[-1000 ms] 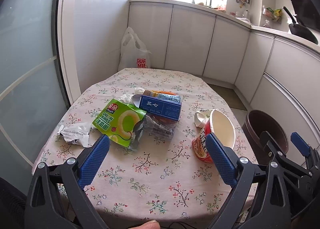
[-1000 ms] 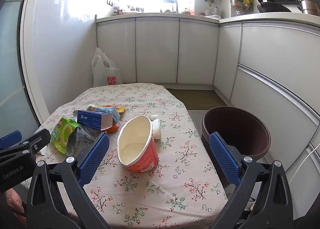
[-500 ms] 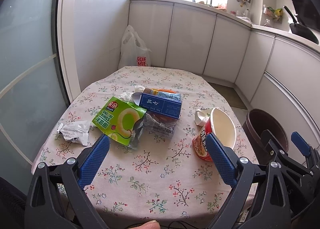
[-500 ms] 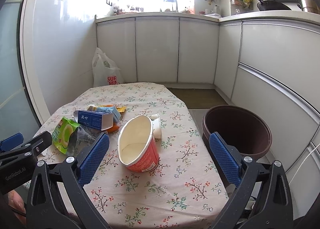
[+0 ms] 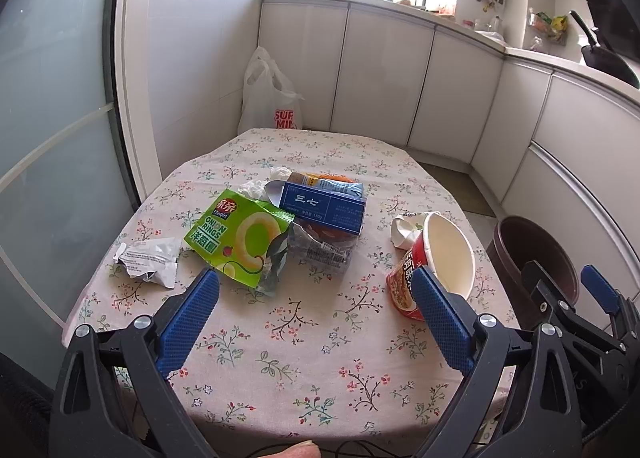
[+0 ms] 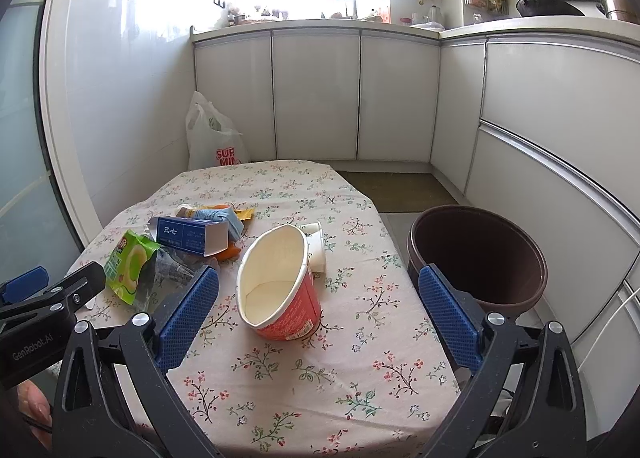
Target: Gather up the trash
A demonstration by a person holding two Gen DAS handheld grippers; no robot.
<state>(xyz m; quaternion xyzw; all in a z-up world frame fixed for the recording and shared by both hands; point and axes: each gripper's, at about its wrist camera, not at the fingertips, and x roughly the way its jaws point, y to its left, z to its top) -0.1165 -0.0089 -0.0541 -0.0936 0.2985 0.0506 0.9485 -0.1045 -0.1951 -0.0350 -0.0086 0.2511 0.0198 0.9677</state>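
The trash lies in a loose cluster on the flowered desk [image 5: 304, 342]: a green onion-rings bag [image 5: 240, 242] overlapping a clear crumpled wrapper [image 5: 320, 250], a blue carton [image 5: 324, 208] resting on that wrapper, and an orange packet [image 6: 230, 252] showing from under the carton. A crumpled white wrapper [image 5: 146, 260] sits apart, near the desk's left edge. To the right of the heap a red instant-noodle cup [image 6: 280, 286] stands tilted and squashed, a small white cup [image 6: 316, 244] just behind it. Off the desk's right side stands a brown bin [image 6: 476, 258]. Both tongs hover over the near edge, holding nothing — the left tongs [image 5: 316, 318] spread wide, the right tongs [image 6: 318, 318] likewise spread.
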